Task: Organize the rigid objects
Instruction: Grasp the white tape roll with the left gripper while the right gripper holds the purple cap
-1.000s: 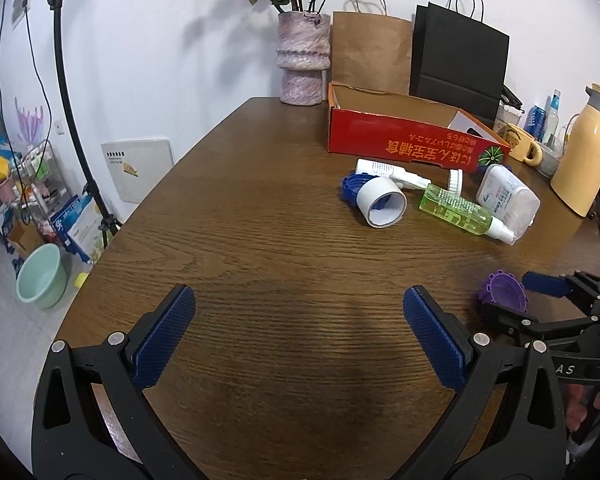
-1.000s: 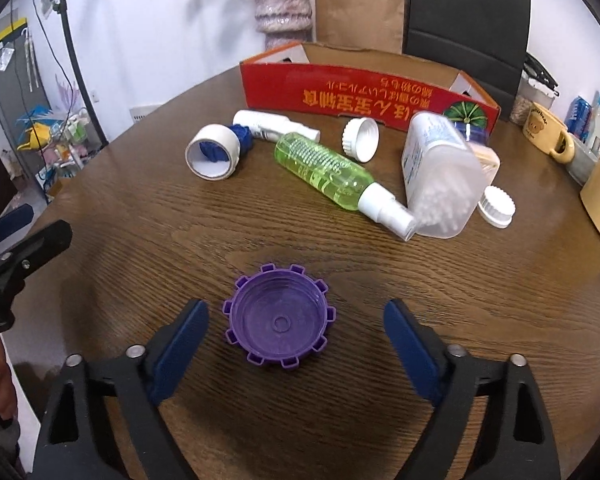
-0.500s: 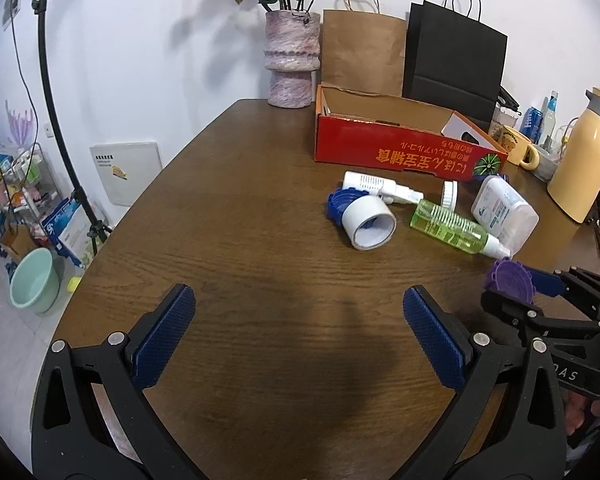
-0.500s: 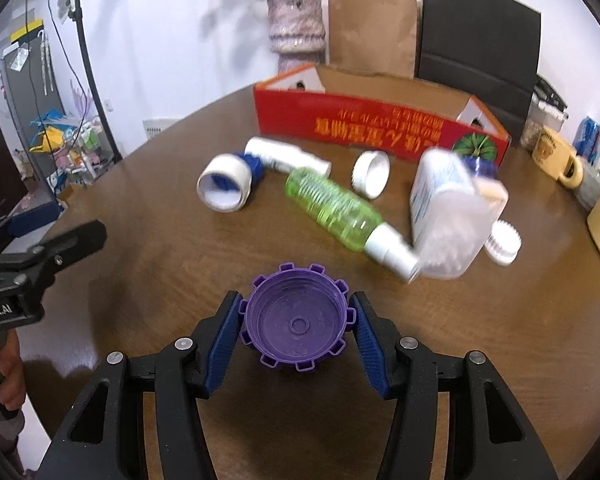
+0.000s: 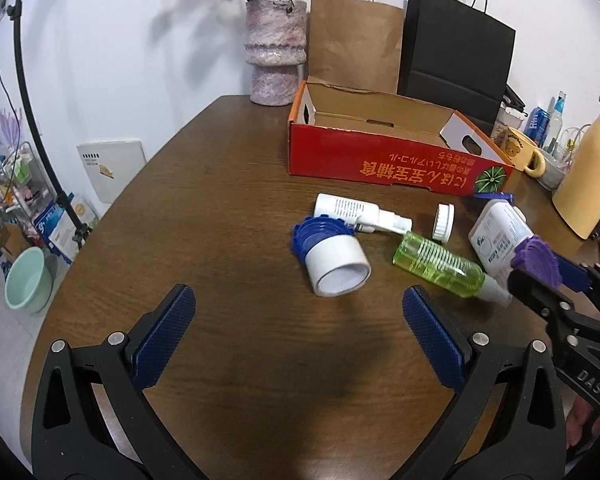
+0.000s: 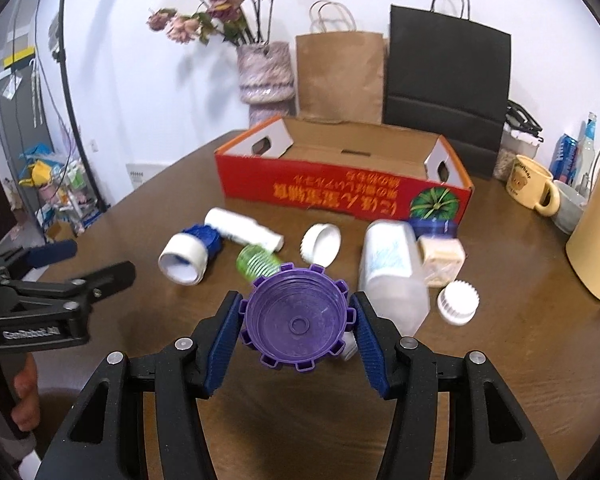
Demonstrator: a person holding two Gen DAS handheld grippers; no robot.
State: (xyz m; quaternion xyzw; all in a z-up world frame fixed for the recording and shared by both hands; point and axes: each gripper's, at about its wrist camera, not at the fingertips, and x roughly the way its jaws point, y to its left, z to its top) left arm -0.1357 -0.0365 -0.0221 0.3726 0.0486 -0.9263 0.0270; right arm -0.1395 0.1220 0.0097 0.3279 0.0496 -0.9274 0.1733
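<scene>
You are working at a dark wooden table [image 5: 228, 168] standing against a white wall [image 5: 120, 40], with a cluttered shelf rack [image 5: 16, 184] sitting at the left.

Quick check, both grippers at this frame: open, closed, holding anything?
Left gripper: open, nothing between its pads.
Right gripper: closed on the purple cap, lifted off the table.

1. Cap [image 6: 296, 322] sits between right gripper [image 6: 296, 334] pads, above the table [image 6: 500, 360].
2. Ahead of it: bottles [image 6: 392, 276], loose lids [image 6: 320, 244].
3. Beyond those: open box [image 6: 340, 196].
4. Left gripper [image 6: 60, 264] lies to its left.
</scene>
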